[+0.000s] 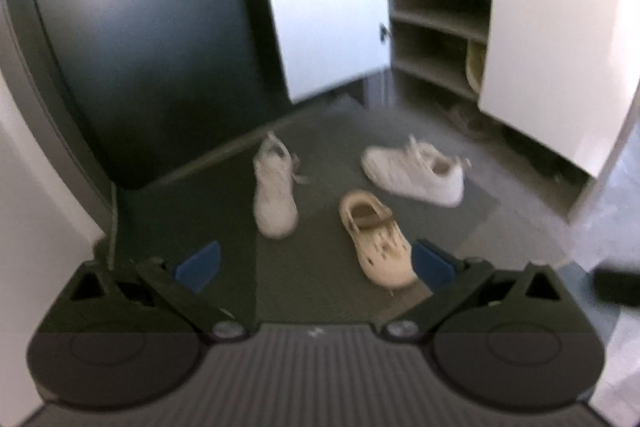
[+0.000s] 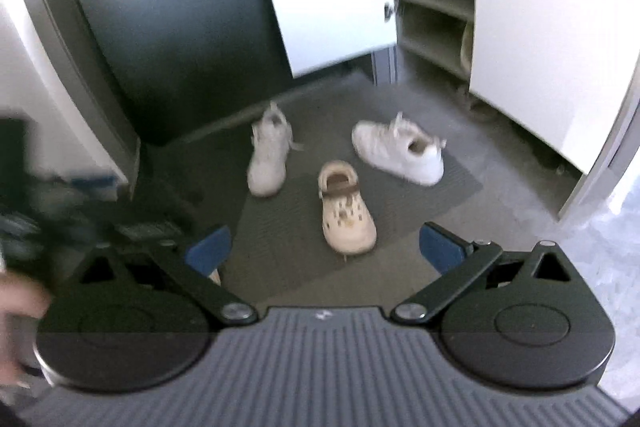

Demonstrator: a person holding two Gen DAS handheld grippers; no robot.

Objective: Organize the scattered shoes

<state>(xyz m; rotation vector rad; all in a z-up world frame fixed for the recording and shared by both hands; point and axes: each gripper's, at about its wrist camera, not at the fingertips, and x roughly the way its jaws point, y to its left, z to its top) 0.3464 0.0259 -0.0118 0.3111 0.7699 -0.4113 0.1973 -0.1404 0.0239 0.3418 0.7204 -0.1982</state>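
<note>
The cream perforated foam clog with a brown heel strap [image 1: 376, 239] lies nearest on the grey ribbed floor mat [image 1: 312, 291], toe towards the cameras, long axis running away towards the cabinet. It sits just ahead of the left gripper [image 1: 316, 263], close to its right-hand finger, and ahead of the right gripper [image 2: 324, 247] too; the left looks the nearer. Both pairs of blue-padded fingers [image 2: 210, 249] stand spread wide, holding nothing. Beyond the clog, a white lace-up trainer [image 1: 275, 191] lies towards the mat's far left corner, another white trainer [image 1: 416, 171] crosswise at the far right. Behind them is an open white-doored shoe cabinet with pale shelves [image 1: 436, 15] and a dark door [image 1: 152, 39].
</note>
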